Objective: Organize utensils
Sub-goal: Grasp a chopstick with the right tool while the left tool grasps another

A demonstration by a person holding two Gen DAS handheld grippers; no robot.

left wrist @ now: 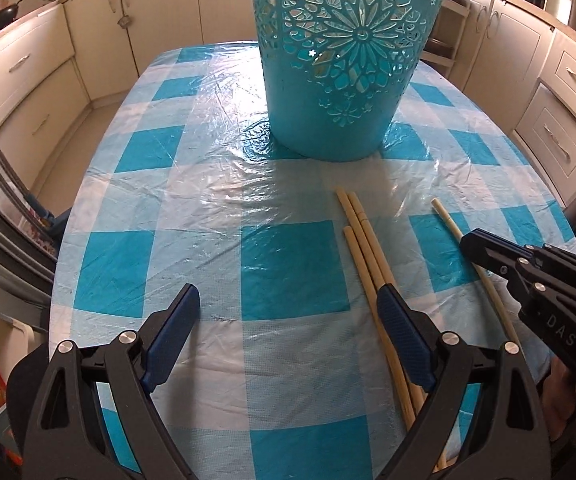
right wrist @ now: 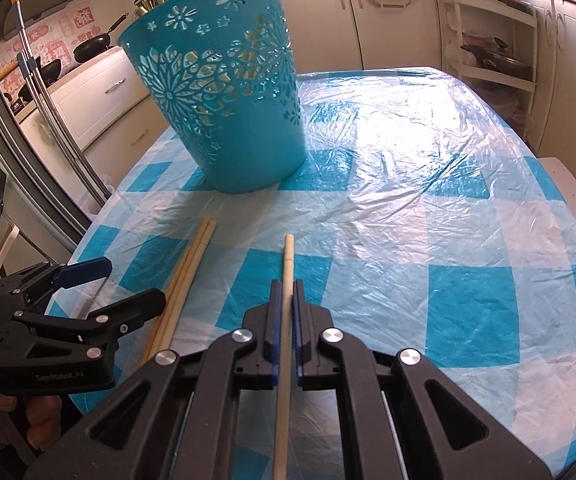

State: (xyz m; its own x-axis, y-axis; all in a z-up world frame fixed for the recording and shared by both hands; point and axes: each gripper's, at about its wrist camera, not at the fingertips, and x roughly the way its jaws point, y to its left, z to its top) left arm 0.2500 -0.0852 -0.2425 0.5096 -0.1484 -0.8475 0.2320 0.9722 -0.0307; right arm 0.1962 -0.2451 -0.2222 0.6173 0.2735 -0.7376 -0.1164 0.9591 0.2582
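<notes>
A teal cut-out plastic basket [left wrist: 340, 80] [right wrist: 224, 100] stands upright at the far middle of the checked tablecloth [left wrist: 208, 184] [right wrist: 428, 208]. Three bamboo chopsticks [left wrist: 358, 236] [right wrist: 192, 264] lie side by side in front of it. My left gripper [left wrist: 288, 300] [right wrist: 124, 284] is open just above the cloth, and its right finger [left wrist: 402, 332] rests over those three sticks. My right gripper [right wrist: 287, 288] [left wrist: 472, 244] is shut on a single separate chopstick [right wrist: 288, 256] [left wrist: 446, 218], which points toward the basket and runs back between the pads.
Cream kitchen cabinets [left wrist: 28, 76] surround the table. Woks [right wrist: 92, 46] sit on the left counter and a metal pole [right wrist: 44, 100] leans there. A white shelf rack [right wrist: 492, 40] stands at the back right. A hand [right wrist: 28, 412] holds the left gripper.
</notes>
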